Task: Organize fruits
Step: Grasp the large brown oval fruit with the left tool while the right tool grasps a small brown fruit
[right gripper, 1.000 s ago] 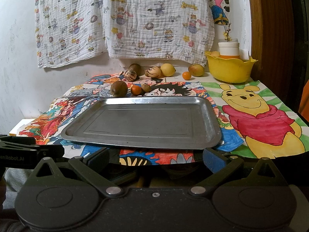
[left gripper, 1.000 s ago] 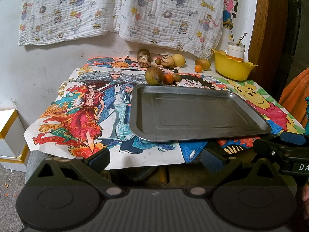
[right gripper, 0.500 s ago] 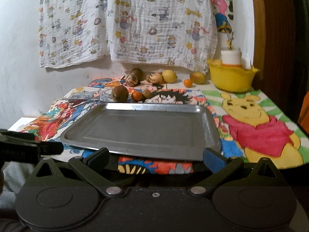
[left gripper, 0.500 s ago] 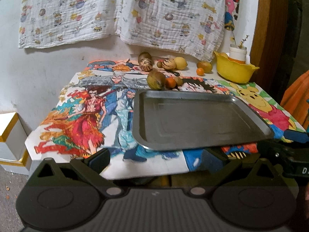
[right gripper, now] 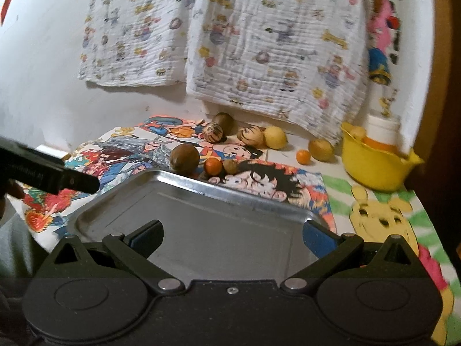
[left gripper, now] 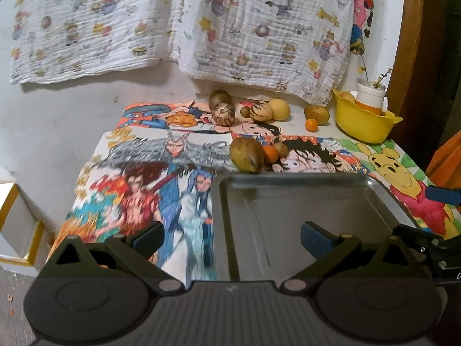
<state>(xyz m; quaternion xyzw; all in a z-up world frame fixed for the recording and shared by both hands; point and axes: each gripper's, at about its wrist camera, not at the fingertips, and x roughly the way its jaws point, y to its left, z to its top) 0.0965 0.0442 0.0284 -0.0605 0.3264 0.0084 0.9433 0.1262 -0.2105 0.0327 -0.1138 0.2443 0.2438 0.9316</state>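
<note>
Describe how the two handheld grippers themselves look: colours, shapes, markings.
Both are matte black plastic. The left gripper has a ribbed body, two round discs, silver pivot pins and angled link arms ending in blue-padded fingers. The right gripper has the same build, with a smooth body and a small centre screw. Seen from the right camera, the left gripper's side carries faint pale lettering, too blurred to read.

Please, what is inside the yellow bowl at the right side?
In the yellow bowl stand a white container with an orange base and one pale round fruit. The bowl's wall hides anything lower.
</note>
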